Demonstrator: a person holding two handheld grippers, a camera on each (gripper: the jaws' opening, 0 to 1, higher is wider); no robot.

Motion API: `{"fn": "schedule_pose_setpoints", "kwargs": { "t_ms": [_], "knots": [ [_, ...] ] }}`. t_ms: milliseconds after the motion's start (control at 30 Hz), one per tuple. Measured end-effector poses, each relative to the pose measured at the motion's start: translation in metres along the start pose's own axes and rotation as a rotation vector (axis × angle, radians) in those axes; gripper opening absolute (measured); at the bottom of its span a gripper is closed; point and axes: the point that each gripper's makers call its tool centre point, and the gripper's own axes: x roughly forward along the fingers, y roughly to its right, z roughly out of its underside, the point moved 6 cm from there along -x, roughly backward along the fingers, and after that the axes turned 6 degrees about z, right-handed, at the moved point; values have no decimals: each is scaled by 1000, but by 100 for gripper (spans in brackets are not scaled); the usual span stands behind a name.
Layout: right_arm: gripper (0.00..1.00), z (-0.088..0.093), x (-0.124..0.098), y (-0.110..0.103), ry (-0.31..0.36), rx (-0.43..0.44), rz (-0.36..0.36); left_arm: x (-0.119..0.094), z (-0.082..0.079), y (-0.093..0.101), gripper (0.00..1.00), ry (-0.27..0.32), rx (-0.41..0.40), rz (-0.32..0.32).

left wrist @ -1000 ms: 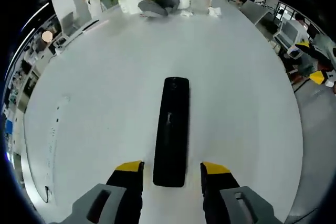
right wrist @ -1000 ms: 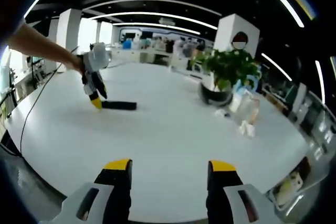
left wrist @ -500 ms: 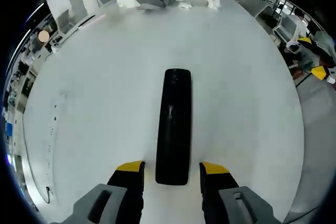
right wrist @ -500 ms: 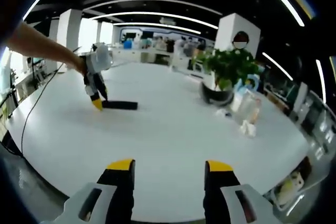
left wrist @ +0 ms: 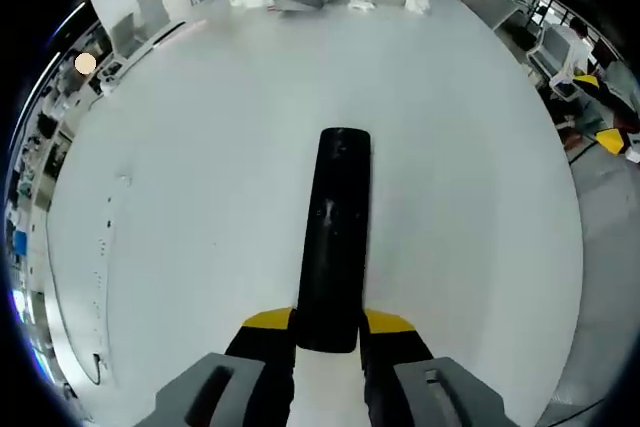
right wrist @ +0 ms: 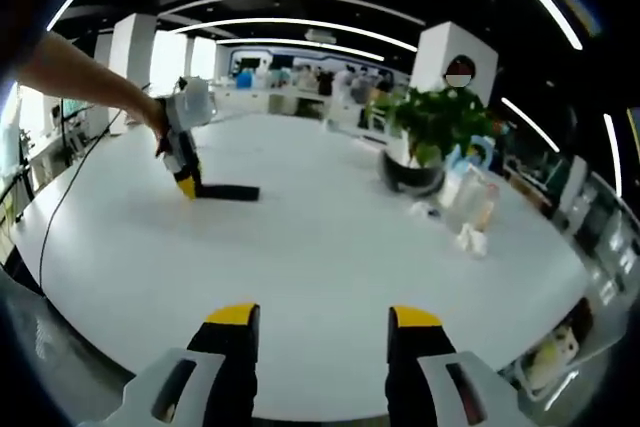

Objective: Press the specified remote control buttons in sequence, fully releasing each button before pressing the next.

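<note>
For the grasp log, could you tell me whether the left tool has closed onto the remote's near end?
Yes, the left tool has its yellow tips against both sides of the remote.

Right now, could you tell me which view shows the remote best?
The left gripper view: the remote lies lengthwise mid-frame, its near end between the left claw tips. The right gripper view shows it small and far across the table, edge-on.

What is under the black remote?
The white table lies under the remote. The left tongs close on its near end, so the table there is hidden.
</note>
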Motion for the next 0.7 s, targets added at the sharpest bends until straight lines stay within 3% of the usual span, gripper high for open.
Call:
{"fn": "schedule_pose_setpoints", "kwargs": {
  "t_ms": [267, 433, 700],
  "knots": [
    [45, -3, -2, -1, 30, 25, -28, 1, -3, 1, 23, -45, -61, -25],
    [43, -3, -2, -2, 38, 26, -45, 3, -3, 6, 23, -62, -145, -51],
    [43, -4, -2, -3, 45, 28, -55, 5, -2, 34, 23, -66, -186, -62]
  ]
}}
